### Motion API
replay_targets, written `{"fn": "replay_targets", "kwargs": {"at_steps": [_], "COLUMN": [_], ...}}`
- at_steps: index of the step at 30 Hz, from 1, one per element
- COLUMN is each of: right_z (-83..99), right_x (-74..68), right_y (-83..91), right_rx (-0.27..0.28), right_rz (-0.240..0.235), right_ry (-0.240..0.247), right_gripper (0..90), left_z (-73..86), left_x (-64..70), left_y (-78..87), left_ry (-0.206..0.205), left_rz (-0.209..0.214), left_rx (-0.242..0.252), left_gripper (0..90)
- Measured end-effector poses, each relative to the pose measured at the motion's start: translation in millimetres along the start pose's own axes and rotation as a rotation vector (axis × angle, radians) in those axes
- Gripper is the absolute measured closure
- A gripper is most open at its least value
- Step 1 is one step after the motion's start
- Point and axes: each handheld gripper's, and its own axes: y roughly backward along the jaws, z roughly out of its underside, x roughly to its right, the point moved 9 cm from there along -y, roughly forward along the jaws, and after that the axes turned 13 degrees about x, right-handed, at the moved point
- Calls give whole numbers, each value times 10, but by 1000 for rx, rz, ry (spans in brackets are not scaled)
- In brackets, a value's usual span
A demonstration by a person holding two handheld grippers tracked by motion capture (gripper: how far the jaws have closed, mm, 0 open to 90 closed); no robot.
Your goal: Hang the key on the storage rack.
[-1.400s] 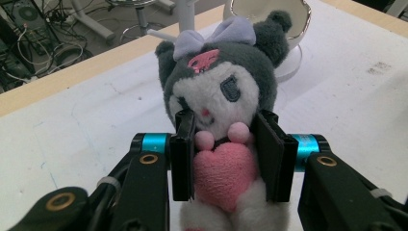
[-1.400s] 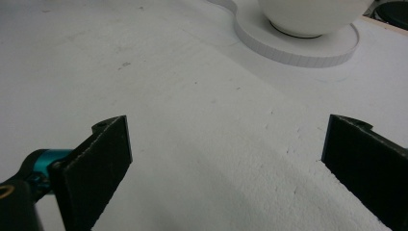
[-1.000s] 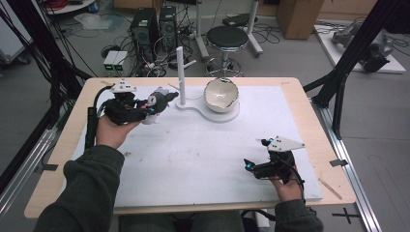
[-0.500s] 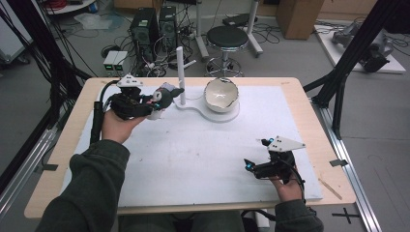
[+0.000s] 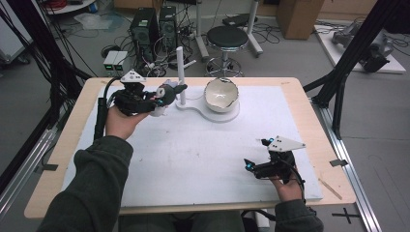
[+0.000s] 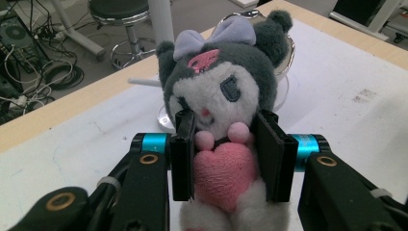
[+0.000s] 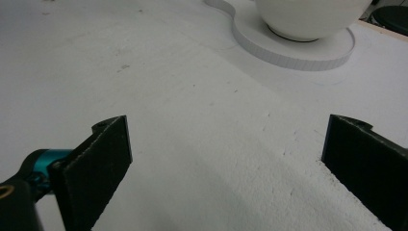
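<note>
Right gripper [image 5: 252,166] held low over white mat [image 5: 193,159], near right; jaws spread wide, nothing gripped. Left gripper [image 5: 157,99] raised at far left, jaws clamped on plush toy [image 6: 221,120] at its sides, pink heart pinned between them. Toy held just left of white post [image 5: 180,72]. Bowl [image 5: 221,94] seated on white base [image 5: 227,115] beyond, right of post.

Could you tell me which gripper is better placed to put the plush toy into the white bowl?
Left: the left gripper already clamps the plush toy near the bowl; the right gripper is open, farther back.
</note>
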Motion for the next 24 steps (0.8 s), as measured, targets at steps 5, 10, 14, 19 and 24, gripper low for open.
{"fn": "replay_targets", "kwargs": {"at_steps": [5, 10, 14, 19, 24], "right_z": [-2, -2, -6, -5, -6], "right_x": [1, 6, 11, 14, 14], "right_y": [2, 1, 2, 4, 3], "right_rx": [2, 4, 7, 6, 8], "right_rz": [-1, -1, -1, 0, -2], "right_ry": [2, 2, 4, 4, 2], "right_gripper": [24, 24, 24, 24, 24], "left_z": [-72, -154, -203, -222, -240], "left_x": [-9, -43, -93, -134, -168], "left_y": [-59, -115, -171, -261, -355], "left_ry": [-8, 1, 14, 16, 18], "left_rz": [-3, -18, -37, -49, -65], "left_rx": [0, 6, 5, -9, -17], "left_gripper": [622, 622, 622, 622, 622]}}
